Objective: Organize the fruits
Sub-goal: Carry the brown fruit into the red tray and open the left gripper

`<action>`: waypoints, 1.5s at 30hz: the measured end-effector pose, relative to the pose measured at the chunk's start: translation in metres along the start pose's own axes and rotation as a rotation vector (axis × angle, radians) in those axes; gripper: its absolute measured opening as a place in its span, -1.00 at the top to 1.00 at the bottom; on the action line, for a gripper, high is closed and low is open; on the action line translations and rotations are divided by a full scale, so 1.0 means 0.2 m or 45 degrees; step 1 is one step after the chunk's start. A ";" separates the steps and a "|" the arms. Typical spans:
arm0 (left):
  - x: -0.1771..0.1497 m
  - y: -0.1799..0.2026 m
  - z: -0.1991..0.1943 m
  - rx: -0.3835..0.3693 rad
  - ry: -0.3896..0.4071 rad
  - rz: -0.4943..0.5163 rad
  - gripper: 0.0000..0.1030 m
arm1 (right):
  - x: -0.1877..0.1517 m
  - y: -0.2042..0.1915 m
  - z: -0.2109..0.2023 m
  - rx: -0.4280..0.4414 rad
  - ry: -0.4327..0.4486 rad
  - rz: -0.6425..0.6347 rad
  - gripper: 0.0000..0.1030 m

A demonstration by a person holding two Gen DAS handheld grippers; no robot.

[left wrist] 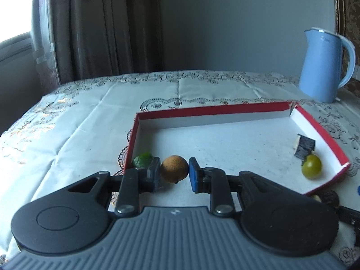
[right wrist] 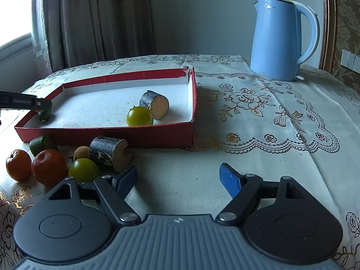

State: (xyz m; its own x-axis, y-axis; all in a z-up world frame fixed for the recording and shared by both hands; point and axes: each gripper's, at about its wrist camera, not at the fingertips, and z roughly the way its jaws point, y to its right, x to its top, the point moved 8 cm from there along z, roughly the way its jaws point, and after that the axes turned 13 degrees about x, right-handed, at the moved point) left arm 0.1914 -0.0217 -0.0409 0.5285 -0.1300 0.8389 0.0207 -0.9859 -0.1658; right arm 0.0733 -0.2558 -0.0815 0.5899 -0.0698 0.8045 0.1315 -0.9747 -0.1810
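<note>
Green fruit, tray corner (left wrist: 142, 159): seen at lower left of the tray in the left wrist view, inside the wall, partly hidden behind one pad; counted as placed.
Left gripper (left wrist: 174, 173): clamped on a small brown round fruit (left wrist: 174, 168), one pad against each side; fruit is held over the near left part of the red tray (left wrist: 225, 109), not yet set down as far as can be judged.
Yellow-green fruit, in tray (left wrist: 311, 166): at lower right of the tray floor, just beside a dark cut cylinder piece (left wrist: 303, 145); both counted as placed.
Oranges (right wrist: 48, 166): two are seen at lower left of the right wrist view, on the tablecloth (right wrist: 258, 121) outside the tray; still to be moved.
Other loose items: a green fruit (right wrist: 41, 144), a small brown fruit (right wrist: 81, 152), a yellow-green fruit (right wrist: 83, 172) and a second cut cylinder (right wrist: 110, 155) are grouped in front of the tray's near wall; still to be moved.
Right gripper (right wrist: 180, 178): jaws stand apart with nothing between them, low centre of frame, over bare cloth to the right of the loose group.
Kettle (right wrist: 279, 38): blue, upper right, well apart from the tray; not part of the sorting.
Progress: three items are judged placed, one is in hand, six are left outside; under half done.
</note>
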 end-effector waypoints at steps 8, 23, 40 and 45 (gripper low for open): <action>-0.02 0.05 0.12 0.001 -0.036 0.043 0.53 | 0.00 0.00 0.00 0.000 -0.003 -0.004 -0.58; -0.04 0.06 0.18 -0.055 -0.090 0.023 0.24 | 0.00 0.00 0.00 0.000 -0.002 -0.003 -0.60; -0.04 0.09 0.08 -0.126 -0.047 0.036 -0.45 | 0.00 -0.01 0.01 -0.001 -0.005 -0.007 -0.61; -0.03 0.03 -0.06 -0.073 0.058 0.061 -0.55 | 0.00 -0.01 0.01 -0.001 -0.005 -0.008 -0.61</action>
State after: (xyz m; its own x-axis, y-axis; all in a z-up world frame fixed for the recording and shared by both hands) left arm 0.1781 -0.0290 -0.0400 0.4882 -0.1808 0.8538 -0.0531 -0.9826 -0.1778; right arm 0.0741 -0.2543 -0.0824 0.5921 -0.0632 0.8034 0.1341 -0.9753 -0.1756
